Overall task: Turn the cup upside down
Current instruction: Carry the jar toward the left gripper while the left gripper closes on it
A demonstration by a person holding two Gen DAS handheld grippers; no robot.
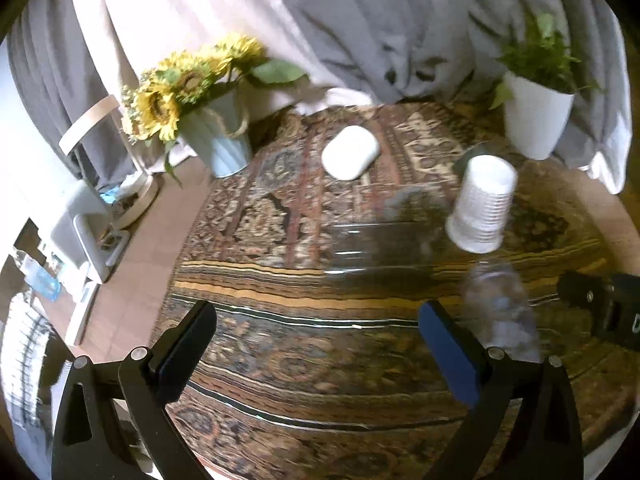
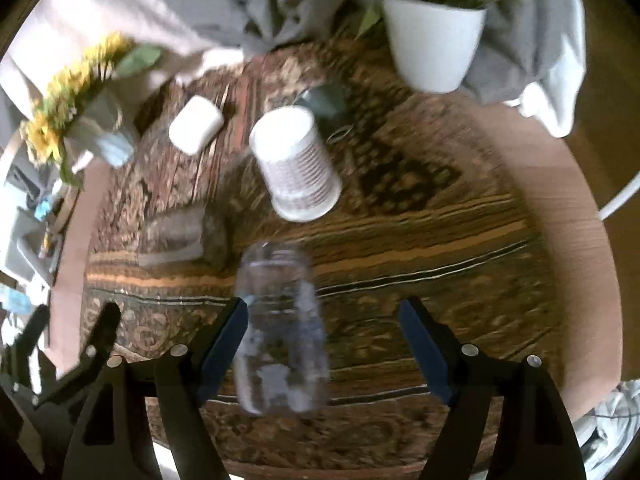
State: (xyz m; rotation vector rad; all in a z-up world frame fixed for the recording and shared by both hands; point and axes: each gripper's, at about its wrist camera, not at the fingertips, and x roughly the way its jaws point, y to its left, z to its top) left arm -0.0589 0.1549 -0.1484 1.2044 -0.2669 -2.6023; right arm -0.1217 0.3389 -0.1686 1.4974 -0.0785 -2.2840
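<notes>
A clear plastic cup (image 2: pixel 280 332) stands upside down on the patterned cloth, between my right gripper's (image 2: pixel 324 340) open fingers, nearer the left finger; I cannot tell if it touches. It also shows faintly in the left wrist view (image 1: pixel 500 312). A white ribbed cup (image 2: pixel 296 164) stands upside down behind it, also seen in the left wrist view (image 1: pixel 482 204). My left gripper (image 1: pixel 320 320) is open and empty over the cloth, left of both cups.
A white oval object (image 1: pixel 350 152) lies further back. A sunflower vase (image 1: pixel 216 136) stands at the back left, a white plant pot (image 1: pixel 534 120) at the back right. Grey fabric hangs behind. A clear flat box (image 2: pixel 176 236) lies on the cloth. The round table's bare rim (image 2: pixel 560 240) curves right.
</notes>
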